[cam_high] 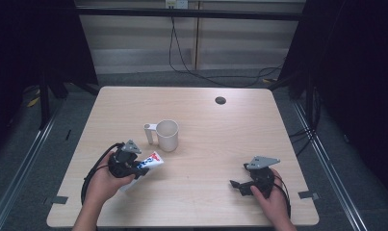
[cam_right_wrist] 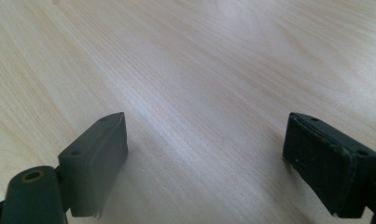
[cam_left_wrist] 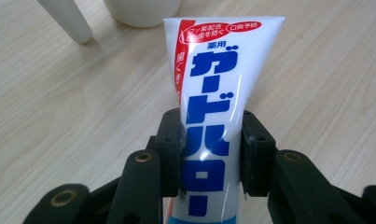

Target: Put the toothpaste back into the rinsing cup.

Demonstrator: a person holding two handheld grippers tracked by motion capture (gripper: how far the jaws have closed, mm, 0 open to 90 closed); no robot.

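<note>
A white toothpaste tube (cam_left_wrist: 213, 93) with blue and red lettering sits between the pads of my left gripper (cam_left_wrist: 212, 151), which is shut on its middle. In the high view the tube (cam_high: 150, 163) points toward a white mug (cam_high: 167, 134), with my left gripper (cam_high: 138, 168) gripping it at the table's front left. A white upright post (cam_high: 148, 133) stands just left of the mug. My right gripper (cam_high: 237, 185) rests at the front right, its jaws wide apart; in the right gripper view nothing but bare wood lies between its pads (cam_right_wrist: 99, 158).
The light wooden table (cam_high: 206, 120) has a dark round hole (cam_high: 220, 100) near its back edge. Cables run across the floor behind it. Dark curtains stand at both sides.
</note>
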